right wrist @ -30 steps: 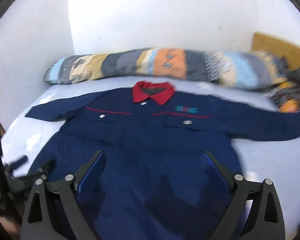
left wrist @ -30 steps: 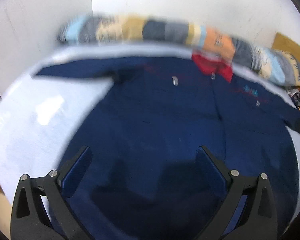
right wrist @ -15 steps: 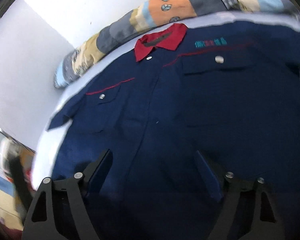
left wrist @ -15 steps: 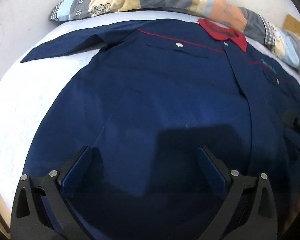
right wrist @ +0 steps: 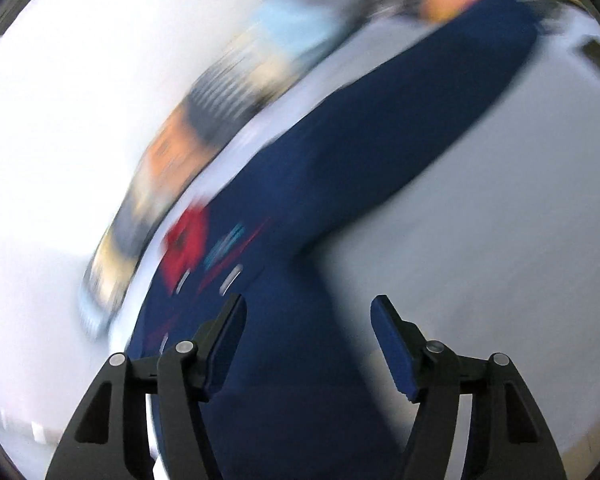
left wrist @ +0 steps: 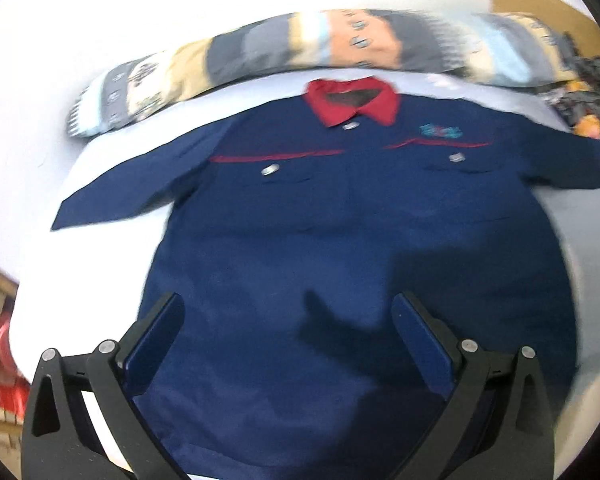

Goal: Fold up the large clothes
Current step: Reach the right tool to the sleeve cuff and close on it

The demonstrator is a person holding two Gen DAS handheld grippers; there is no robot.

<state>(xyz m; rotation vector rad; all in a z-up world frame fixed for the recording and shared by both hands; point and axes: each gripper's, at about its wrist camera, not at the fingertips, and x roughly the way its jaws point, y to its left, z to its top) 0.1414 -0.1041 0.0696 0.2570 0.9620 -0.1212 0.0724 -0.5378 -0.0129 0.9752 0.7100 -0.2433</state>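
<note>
Nearest: we are holding the left gripper [left wrist: 288, 344] over the hem, fingers wide apart, nothing between them. The right gripper [right wrist: 306, 344] is closing, fingers still apart with no cloth pinched. Beyond: the navy shirt [left wrist: 340, 232] is lying flat, front up, on the bed [left wrist: 112, 152]. Its sleeve [right wrist: 400, 128] is stretching outward. Farthest: patterned bolster [left wrist: 300, 48]. We are advising pinching the sleeve's edge cleanly, one layer only, before folding inward.
</note>
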